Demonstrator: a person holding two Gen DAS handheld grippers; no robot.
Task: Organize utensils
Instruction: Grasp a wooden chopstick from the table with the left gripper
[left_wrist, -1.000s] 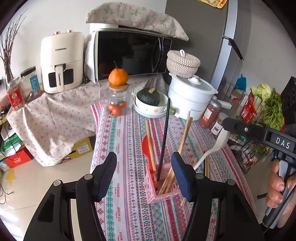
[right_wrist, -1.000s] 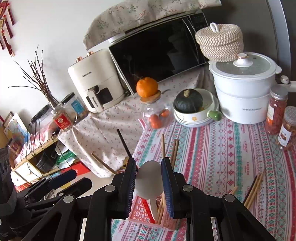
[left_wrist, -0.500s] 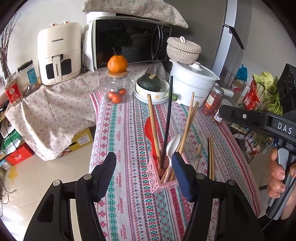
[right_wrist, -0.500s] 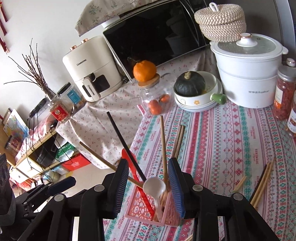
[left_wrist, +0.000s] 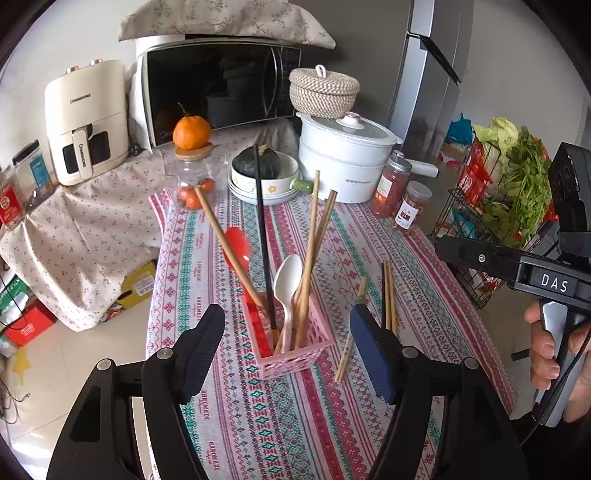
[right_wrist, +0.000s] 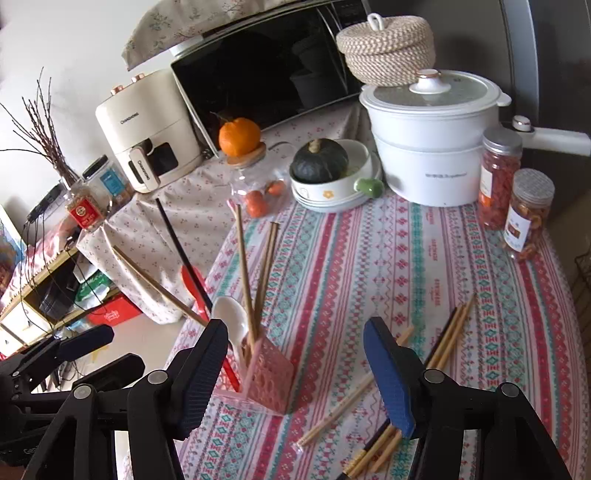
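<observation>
A pink basket holder stands on the striped tablecloth. It holds a white spoon, a red spoon, a black chopstick and several wooden chopsticks. My left gripper is just short of the holder with its jaws opening, and the pads touch nothing. My right gripper hangs over the holder, also opening and empty, with the white spoon free in the holder. Loose chopsticks lie on the cloth to the right, and more chopsticks lie under the right finger.
At the back of the table stand a white pot, a bowl with a dark squash, a glass jar under an orange and two snack jars. A wire rack of greens stands right of the table. The floor drops off at the left edge.
The right gripper let go of the white spoon, which now stands in the pink holder, and its jaws spread wide. The left gripper drew back from the holder and widened a little.
</observation>
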